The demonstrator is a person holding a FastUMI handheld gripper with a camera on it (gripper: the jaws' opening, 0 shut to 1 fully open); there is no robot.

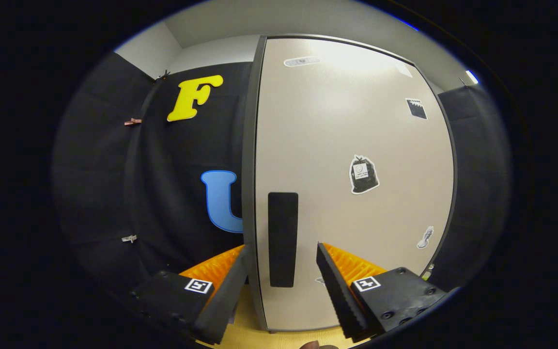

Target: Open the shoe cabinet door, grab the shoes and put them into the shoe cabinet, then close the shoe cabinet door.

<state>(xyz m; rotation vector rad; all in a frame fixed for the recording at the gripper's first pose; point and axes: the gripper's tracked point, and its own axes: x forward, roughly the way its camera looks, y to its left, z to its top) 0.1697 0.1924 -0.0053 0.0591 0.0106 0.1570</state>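
The gripper (283, 259) is presented nearest, its two fingers spread wide and holding nothing. The left finger (225, 295) lies just outside the door's free edge and the right finger (339, 293) lies in front of the door face, so that the edge and the handle fall in the gap between them. This straddling is judged to prepare a grip on the handle or edge for pulling the door open. A small square black-and-white marker tag (198, 285) is borne on each finger mount; no writing can be read from it.

Below the fingers a strip of pale wooden floor (245, 327) is seen at the foot of the cabinet.

Just ahead, the tall beige shoe cabinet door (356, 126) with its dark frame stands shut, and the black rectangular vertical handle (283, 237) is set near its left edge. The opening step is therefore judged not yet done.

Farther up the door face, several stickers are fixed: a black bag-shaped sticker (364, 174), a small pale shoe-shaped sticker (425, 237), a black rectangular sticker (416, 108) and a pale oval label (302, 61). Their print is too small to be read.

The black cloth wall (162, 194) hangs beyond, to the left.
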